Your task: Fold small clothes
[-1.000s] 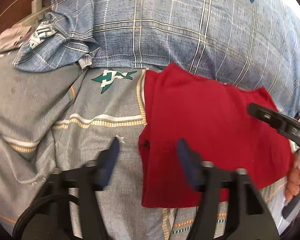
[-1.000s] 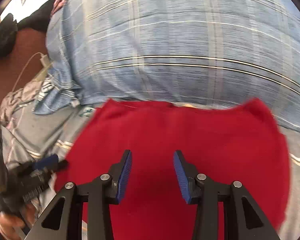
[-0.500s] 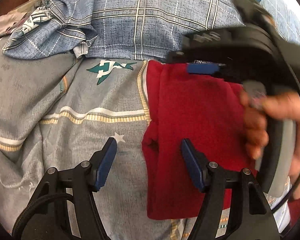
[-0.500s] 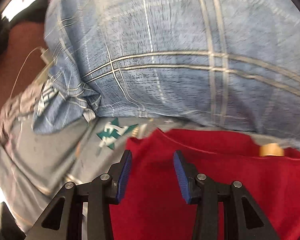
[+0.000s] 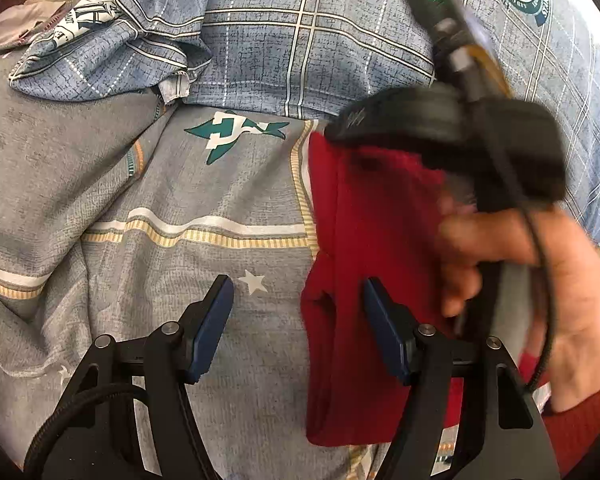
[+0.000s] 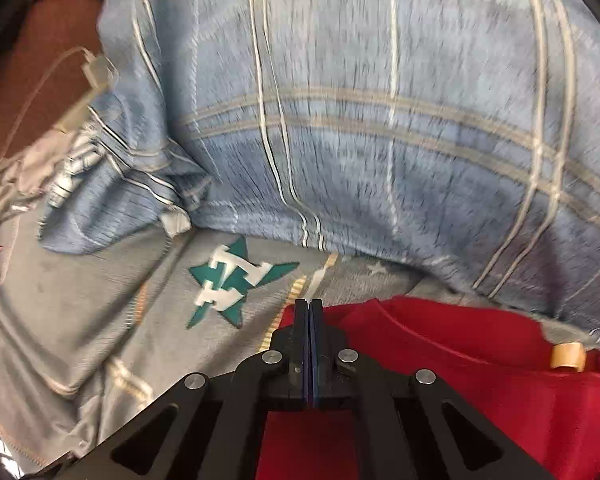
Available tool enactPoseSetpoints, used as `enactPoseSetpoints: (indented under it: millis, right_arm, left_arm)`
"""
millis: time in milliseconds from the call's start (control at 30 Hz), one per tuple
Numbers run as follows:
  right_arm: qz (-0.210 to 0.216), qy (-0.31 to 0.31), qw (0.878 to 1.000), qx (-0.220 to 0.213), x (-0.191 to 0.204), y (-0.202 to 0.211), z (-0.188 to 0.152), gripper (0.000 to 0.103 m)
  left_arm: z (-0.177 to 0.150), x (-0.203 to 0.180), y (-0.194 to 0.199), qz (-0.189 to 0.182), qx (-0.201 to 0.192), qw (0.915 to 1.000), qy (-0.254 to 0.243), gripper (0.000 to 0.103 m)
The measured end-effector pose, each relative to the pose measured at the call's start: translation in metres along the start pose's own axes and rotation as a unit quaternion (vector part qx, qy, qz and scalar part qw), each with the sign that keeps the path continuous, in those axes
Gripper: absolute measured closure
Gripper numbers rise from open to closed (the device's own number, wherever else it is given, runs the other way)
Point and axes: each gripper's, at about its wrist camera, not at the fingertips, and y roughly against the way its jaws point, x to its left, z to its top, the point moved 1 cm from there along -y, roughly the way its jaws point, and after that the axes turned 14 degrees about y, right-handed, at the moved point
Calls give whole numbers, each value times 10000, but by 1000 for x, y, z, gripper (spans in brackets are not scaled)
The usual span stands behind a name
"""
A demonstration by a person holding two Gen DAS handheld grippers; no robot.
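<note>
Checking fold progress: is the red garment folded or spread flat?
Folded. In the left wrist view the red garment lies as a narrow doubled strip, with layered edges along its left side.

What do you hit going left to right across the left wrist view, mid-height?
Grey bedsheet → teal emblem → striped yellow band → red garment → hand holding the right gripper, by the garment's top corner.
</note>
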Motion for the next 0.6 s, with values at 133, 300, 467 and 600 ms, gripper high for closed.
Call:
enactPoseSetpoints:
  millis: [133,300,467,600]
  right_arm:
    - [45,-217,9997,48,-3,-7,-4,103]
    - [109,-223,9996,-153,-5,28,-8,74]
    - [-100,-60,9999,2,-3,33,-23,43]
    - [-433,143,9989,129,-3,18,-28,45]
  left_arm:
    - [3,0,-3,3,-2,10000,-45,35]
    - [2,-2,-3,62,-69,9999,-136,35]
    - [2,-1,-4,49,-61,9999,-96,35]
    - [2,0,-4,47,-53,9999,-81,35]
